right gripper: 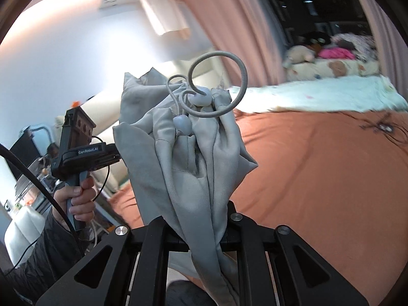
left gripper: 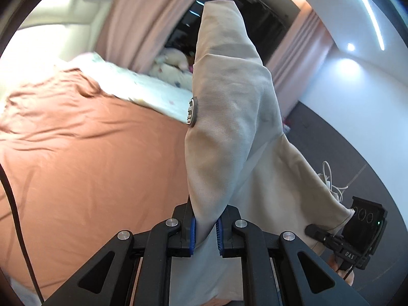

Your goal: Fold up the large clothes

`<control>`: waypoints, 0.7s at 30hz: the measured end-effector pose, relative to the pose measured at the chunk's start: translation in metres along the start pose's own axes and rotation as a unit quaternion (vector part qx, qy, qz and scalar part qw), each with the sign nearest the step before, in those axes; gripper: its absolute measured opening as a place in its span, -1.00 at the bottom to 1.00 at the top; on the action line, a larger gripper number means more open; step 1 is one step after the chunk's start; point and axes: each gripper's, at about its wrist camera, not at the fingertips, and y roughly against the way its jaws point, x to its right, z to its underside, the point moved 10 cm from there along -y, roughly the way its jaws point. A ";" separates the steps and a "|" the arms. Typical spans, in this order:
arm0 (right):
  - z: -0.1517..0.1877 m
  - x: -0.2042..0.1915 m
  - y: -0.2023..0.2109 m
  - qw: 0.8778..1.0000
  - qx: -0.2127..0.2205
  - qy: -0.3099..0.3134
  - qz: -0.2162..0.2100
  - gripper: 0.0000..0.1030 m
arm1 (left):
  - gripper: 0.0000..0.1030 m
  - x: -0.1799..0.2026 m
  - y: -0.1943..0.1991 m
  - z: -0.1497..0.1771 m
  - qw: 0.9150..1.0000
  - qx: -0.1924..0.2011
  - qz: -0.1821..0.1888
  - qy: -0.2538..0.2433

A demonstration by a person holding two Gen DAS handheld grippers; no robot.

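My left gripper (left gripper: 206,232) and right gripper (right gripper: 204,239) each clamp the grey garment (left gripper: 229,117) above the bed (left gripper: 89,158); "GenRobot.AI" labels one.

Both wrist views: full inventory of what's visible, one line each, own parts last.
garment: 1, pale grey, held up off the bed, clamped in both grippers
drawcord: 1, grey, curling loops with two round stoppers, top of the bunched fabric, right wrist view
metal snap: 1, silver, garment's left edge, left wrist view
bedsheet: 1, orange-brown, wrinkled, covering the bed
blanket: 1, pale patterned, far side of bed
curtains: pink, by the dark window
left gripper: black, blue pads, shut on garment
right gripper: black, shut on garment
hand: 1, dark sleeve, holding the left gripper's handle
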 end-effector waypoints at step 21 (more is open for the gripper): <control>-0.021 -0.126 -0.210 0.990 -0.054 0.063 -0.116 -0.84 | -0.77 -0.223 0.214 -0.024 0.992 0.085 -0.089 0.034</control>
